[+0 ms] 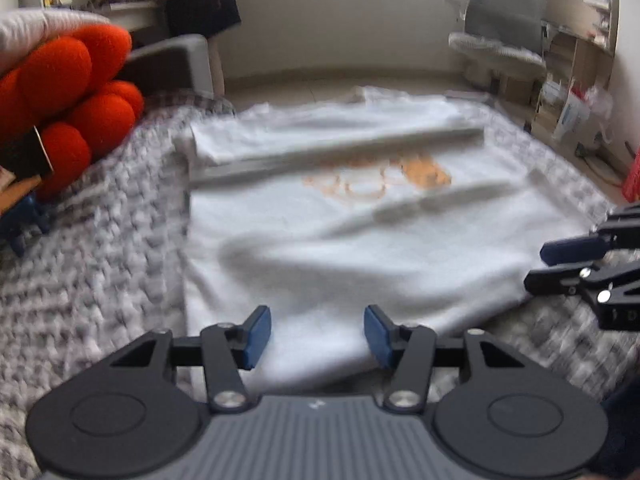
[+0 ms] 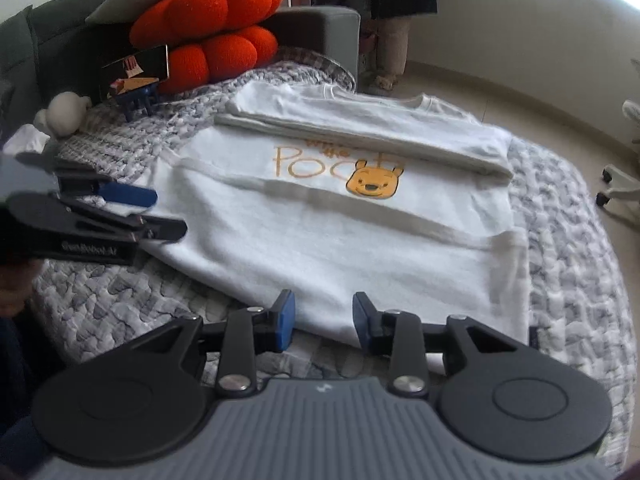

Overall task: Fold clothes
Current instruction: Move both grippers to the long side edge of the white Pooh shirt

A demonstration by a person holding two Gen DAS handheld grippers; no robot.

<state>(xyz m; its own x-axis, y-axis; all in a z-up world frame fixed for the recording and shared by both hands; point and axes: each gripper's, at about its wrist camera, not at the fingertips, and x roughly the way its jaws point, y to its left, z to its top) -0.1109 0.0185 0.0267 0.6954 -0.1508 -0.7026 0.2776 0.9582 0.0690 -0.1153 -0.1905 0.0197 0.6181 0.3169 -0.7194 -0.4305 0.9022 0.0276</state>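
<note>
White T-shirt [image 2: 320,216] flat, left claw [image 1: 316,334] — right claw [image 2: 323,322] — both agape, empty

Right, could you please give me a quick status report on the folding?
Left gripper and right gripper open, empty, at near hem. White T-shirt flat on quilt, far edge folded over. Nothing in the way.

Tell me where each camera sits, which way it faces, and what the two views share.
Left wrist: on the left gripper, looking forward across the white T-shirt toward the far wall; own open fingers below, the right gripper at right.
Right wrist: on the right gripper, facing the T-shirt's bear print; own open fingers below, left gripper at left.
Shared: T-shirt, grey blanket, orange cushion.
</note>
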